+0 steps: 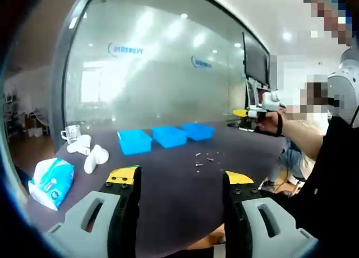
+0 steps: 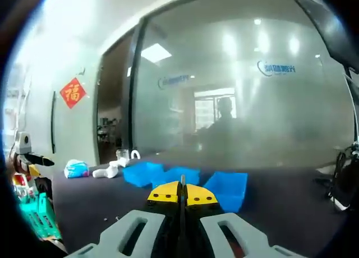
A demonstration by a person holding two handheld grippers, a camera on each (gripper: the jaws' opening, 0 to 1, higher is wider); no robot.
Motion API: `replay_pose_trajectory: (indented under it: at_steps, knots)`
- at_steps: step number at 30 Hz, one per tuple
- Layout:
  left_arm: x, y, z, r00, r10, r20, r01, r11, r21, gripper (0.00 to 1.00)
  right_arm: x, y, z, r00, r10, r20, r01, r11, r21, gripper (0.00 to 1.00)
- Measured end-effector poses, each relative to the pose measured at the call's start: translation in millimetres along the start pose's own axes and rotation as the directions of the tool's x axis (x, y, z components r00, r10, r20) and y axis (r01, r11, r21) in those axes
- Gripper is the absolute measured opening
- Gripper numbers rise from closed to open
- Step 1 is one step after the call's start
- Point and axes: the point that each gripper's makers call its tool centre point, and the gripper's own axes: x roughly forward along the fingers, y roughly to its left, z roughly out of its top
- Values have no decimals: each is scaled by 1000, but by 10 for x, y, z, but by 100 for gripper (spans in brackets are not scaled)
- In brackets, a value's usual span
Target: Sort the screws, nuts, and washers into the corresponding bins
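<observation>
At surface centre, loose screws lie scattered, 5 o'clock of three blue bins. Left claw wide open, empty. Right claw closed, nothing gripped. Advice: open right claw first, approach low, take one piece at a time.

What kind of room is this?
Probably an office meeting room. There is a frosted glass wall with printed logos, a dark table holding three blue bins, and a monitor mounted at the side.

Small hardware on table too tiny to tell.
</observation>
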Motion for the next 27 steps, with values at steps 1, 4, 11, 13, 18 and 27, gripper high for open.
replay_pose_trajectory:
  at_steps: [1,4,11,13,18,27]
  knots:
    - [-7,-6,-3,1000,-1,0,1,1000,-1,56,58,-39,9,1000,-5,-1,5,1000,2,0]
    - [-24,-19,-13,1000,-2,3,3,1000,-8,56,223,-169,42,999,-34,6,34,999,17,0]
    - [-55,-42,-47,1000,-2,-2,2,1000,-8,56,700,-380,64,997,-65,-32,65,998,-3,0]
    - [-66,-30,-49,1000,3,-1,-3,1000,-11,56,795,-379,59,997,-63,-44,62,998,-8,0]
    - [-87,-28,-34,1000,2,11,-2,999,-41,56,992,-394,36,995,-69,-65,68,997,-23,0]
    - [-56,-42,-76,1000,3,3,-3,999,-48,56,1384,-566,42,984,-156,-90,151,986,-68,0]
